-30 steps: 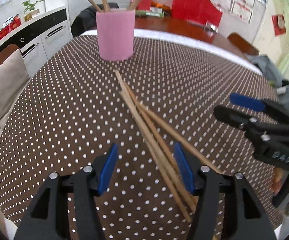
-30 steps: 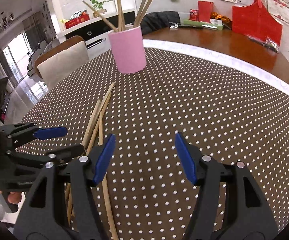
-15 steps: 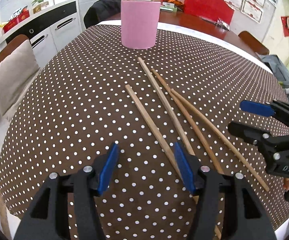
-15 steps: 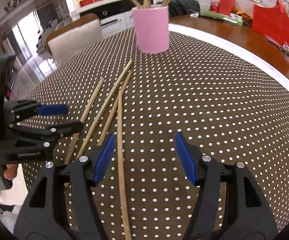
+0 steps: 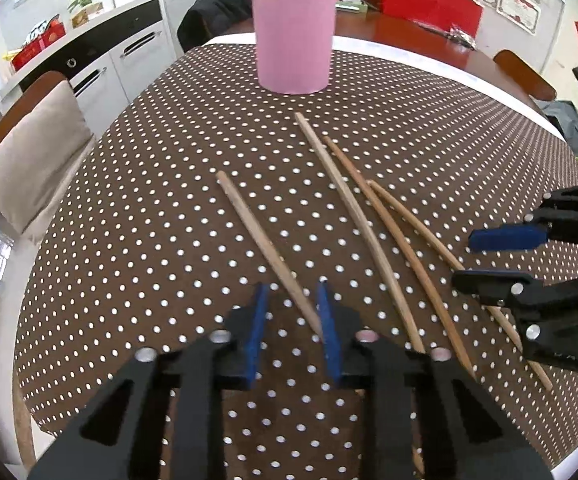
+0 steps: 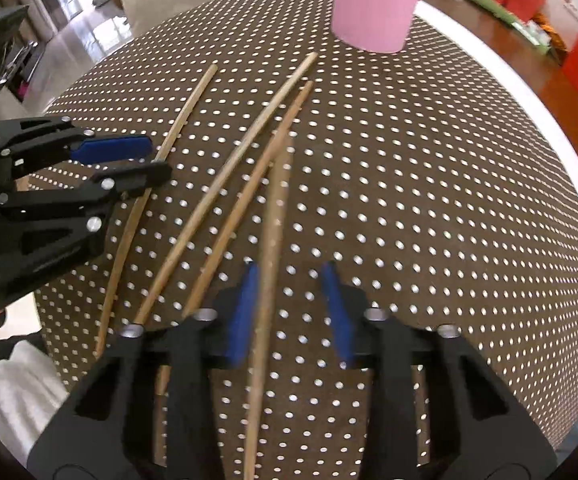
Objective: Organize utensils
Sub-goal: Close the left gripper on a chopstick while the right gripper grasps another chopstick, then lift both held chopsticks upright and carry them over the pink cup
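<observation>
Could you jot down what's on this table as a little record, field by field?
Surface: dotted brown cloth
Cup: pink, upright, chopsticks standing in it
Loose chopsticks: four, lying on the cloth
Left gripper: jaws have just been closing; leftmost chopstick between them, not yet clamped
Right gripper: jaws have just been closing; rightmost chopstick between them, not yet clamped

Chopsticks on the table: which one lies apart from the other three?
The leftmost chopstick, between the left gripper pads; the other three lie bunched to its right.
</observation>
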The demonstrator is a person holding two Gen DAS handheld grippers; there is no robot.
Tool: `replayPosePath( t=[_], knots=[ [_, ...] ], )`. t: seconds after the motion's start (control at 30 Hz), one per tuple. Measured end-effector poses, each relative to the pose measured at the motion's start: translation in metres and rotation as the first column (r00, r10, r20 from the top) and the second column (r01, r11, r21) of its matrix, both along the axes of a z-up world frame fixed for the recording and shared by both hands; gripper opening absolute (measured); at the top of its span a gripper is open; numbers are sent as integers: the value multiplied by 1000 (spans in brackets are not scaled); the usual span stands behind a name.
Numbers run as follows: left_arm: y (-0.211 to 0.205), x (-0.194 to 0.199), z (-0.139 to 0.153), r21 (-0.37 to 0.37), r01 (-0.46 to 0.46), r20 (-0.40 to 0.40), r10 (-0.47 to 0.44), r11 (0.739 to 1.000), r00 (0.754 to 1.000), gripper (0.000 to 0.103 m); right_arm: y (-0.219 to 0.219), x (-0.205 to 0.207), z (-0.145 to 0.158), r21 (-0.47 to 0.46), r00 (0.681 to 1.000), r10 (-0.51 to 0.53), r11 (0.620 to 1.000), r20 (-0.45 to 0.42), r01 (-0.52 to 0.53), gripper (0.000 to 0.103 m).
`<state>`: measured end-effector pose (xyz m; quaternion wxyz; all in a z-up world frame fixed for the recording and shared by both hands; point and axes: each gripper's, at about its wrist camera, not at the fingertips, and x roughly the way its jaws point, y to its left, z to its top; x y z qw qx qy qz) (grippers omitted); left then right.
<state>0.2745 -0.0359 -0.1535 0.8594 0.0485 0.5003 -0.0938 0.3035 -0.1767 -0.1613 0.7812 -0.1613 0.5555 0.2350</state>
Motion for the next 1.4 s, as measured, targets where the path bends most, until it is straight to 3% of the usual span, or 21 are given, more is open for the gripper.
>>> replayPosePath(
  t=[0.07, 0.2, 0.3, 0.53, 0.77, 1.13, 1.4],
  knots=[
    [4, 4, 1, -17, -14, -2, 14, 1000, 1000, 15, 6, 8, 0, -16, 1000, 9, 1000, -21, -10, 30],
    [7, 8, 1, -31, -27, 4, 27, 999, 1000, 12, 11, 22, 1, -17, 999, -1, 1000, -40, 0, 13],
    [11, 13, 0, -62, -44, 4, 44, 997, 999, 10, 10, 26, 1, -1, 999, -9, 1000, -35, 9, 8],
    [12, 10, 10, -112, -37, 65, 44, 993, 997, 5, -3, 28, 0, 86, 999, -41, 995, -17, 42, 6],
    [10, 4, 27, -106, -25, 156, 41, 994, 987, 5, -19, 20, 11, 176, 997, -60, 983, 55, 49, 6],
    [-7, -6, 64, -109, 37, 318, 0, 993, 948, 6, -46, 9, 49, 303, 977, -128, 950, 169, 72, 6],
    [-11, -5, 82, -146, 67, 393, -4, 987, 919, 5, -55, 10, 57, 376, 964, -170, 923, 203, 84, 6]
  ],
)
